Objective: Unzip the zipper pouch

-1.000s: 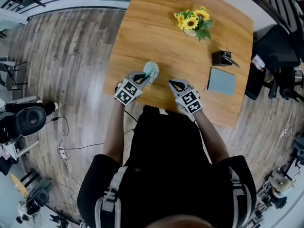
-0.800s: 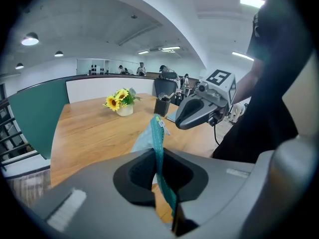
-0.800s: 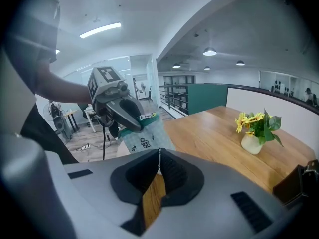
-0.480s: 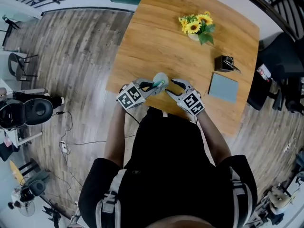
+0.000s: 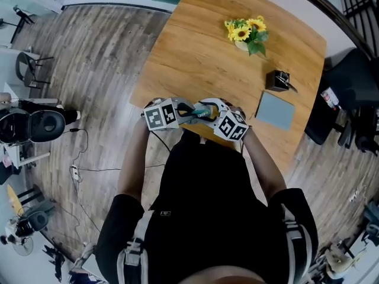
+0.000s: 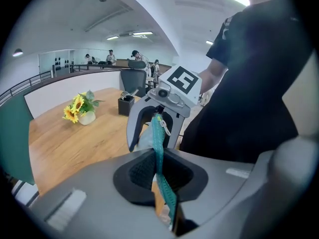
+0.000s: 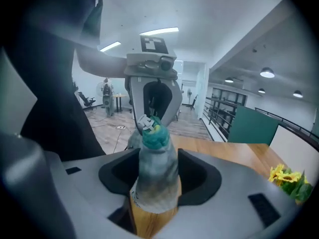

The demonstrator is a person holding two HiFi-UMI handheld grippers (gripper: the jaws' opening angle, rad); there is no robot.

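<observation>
The zipper pouch [image 5: 199, 107] is grey with a teal zipper band and hangs in the air between my two grippers, just above the table's near edge. My left gripper [image 5: 188, 109] is shut on the teal zipper band [image 6: 159, 153], which runs from its jaws toward the right gripper [image 6: 149, 128]. The silver zipper pull [image 7: 146, 122] sits at the pouch's teal end. My right gripper [image 5: 205, 107] has just been opening, and its jaws now stand wide on either side of the pouch body [image 7: 155, 176].
The wooden table [image 5: 195, 46] carries a small vase of yellow flowers [image 5: 246, 31], a black holder [image 5: 277, 80] and a grey-blue notebook [image 5: 275, 110] at the right. The person's black-clad body is close behind the grippers. Wood floor lies to the left.
The left gripper lifted the pouch off the table and carried it right. The right gripper, shut and apart before, opened and came in around the pouch's end.
</observation>
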